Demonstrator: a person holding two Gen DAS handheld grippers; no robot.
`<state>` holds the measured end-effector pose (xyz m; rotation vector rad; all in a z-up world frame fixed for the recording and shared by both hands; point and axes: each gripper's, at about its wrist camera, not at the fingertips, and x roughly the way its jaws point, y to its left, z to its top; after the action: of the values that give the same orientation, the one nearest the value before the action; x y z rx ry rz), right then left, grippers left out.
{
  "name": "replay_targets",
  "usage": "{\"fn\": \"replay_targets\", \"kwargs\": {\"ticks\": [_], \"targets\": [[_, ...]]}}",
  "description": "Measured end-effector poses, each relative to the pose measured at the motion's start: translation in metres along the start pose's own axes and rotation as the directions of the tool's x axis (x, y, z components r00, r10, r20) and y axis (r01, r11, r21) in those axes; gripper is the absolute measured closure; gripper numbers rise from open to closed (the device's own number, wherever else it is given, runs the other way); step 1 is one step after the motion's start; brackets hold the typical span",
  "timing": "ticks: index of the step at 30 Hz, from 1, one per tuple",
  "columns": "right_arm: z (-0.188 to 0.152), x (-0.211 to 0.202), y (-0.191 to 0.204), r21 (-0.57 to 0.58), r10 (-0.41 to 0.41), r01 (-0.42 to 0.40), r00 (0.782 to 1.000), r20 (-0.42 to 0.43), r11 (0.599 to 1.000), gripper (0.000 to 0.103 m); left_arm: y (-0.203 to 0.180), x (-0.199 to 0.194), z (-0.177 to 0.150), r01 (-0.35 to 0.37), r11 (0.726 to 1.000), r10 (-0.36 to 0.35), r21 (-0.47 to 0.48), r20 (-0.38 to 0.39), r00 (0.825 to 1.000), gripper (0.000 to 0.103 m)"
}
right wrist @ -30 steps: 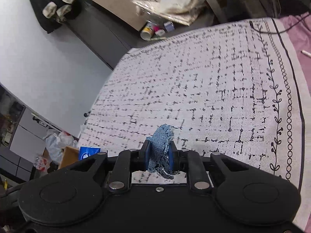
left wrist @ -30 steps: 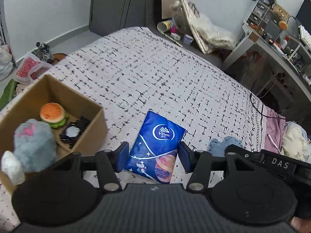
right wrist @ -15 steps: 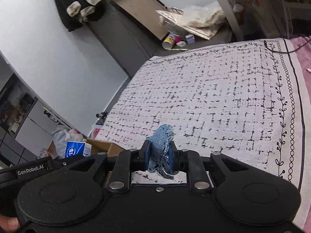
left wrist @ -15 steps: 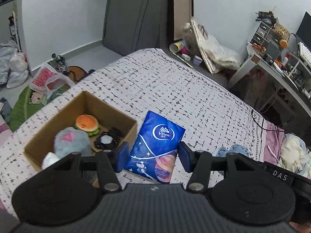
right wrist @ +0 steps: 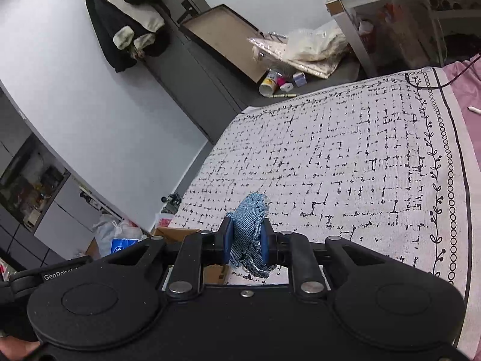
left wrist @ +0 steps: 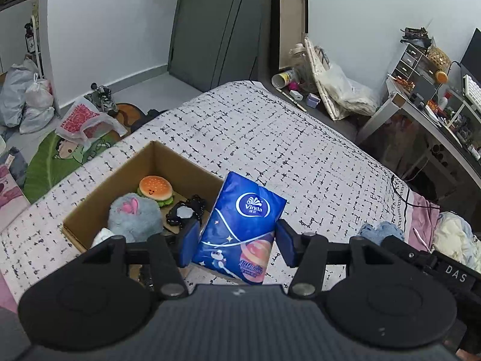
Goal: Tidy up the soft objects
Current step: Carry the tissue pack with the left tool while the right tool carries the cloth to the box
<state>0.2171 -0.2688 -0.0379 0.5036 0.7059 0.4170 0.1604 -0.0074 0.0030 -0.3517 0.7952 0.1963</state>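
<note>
The blue tissue pack (left wrist: 240,228) I carry reads "Vinda" in a white oval logo; the pink print lower down is too small to read. My right gripper's (left wrist: 454,269) body shows "DAS". My left gripper's (right wrist: 60,276) body shows "GenRobot", cut off.

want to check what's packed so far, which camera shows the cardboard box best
The left wrist view: the cardboard box lies open, showing a burger toy and a grey plush inside. The right wrist view catches only a brown edge behind the right gripper.
</note>
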Motion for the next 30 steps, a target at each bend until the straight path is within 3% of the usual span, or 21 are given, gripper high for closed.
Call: {"fn": "replay_targets", "kwargs": {"ticks": [11,30], "targets": [[-0.014,-0.011,0.018,-0.005,0.013,-0.013,0.999,0.041,1.000,0.084,0.023,-0.011,0.004,0.007,1.000,-0.007,0.000,0.011,1.000,0.049],[-0.029,0.019,0.059,-0.120,0.008,-0.012,0.999,-0.032,0.993,0.084,0.095,0.011,0.008,-0.011,0.996,0.008,-0.090,-0.029,1.000,0.049]]}}
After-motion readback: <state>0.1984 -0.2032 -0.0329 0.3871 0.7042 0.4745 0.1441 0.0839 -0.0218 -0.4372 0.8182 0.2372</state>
